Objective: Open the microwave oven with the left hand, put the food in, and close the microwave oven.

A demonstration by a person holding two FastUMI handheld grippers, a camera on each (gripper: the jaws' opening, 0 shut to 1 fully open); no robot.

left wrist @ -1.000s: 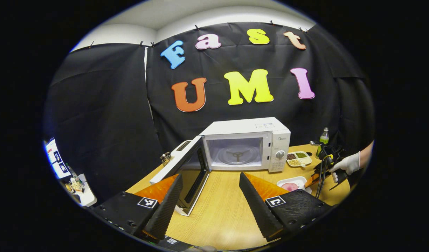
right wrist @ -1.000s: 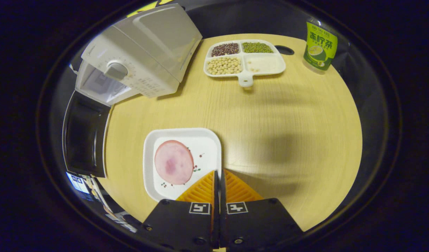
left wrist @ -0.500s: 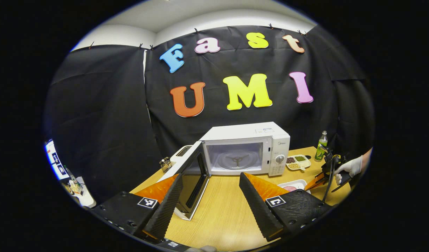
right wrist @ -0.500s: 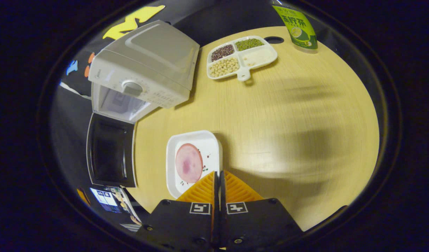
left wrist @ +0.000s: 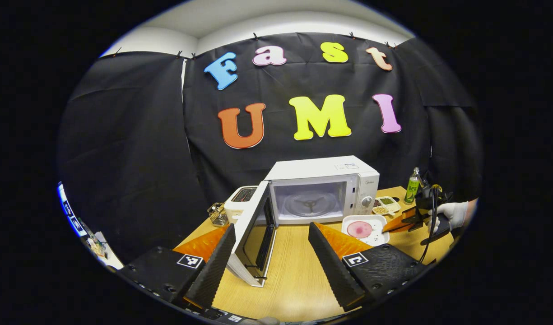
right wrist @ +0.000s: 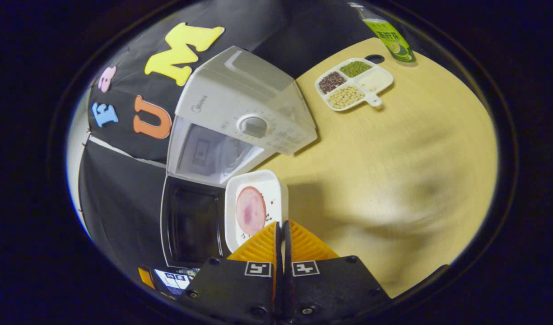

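1. Left gripper view: the left claw is released, holding nothing, above the table. The microwave stands with its door swung wide. A gloved hand carries the right claw, clamped on the plate's edge.
2. Right gripper view: the right claw grasps the white plate (ham slice on it), lifted before the open microwave.

Bottle: top cut off at the edge of the right gripper view. Plate: near edge hidden behind the right gripper. Tray: contents too small to tell in the left gripper view. Gloved hand: arm cut off at the edge.
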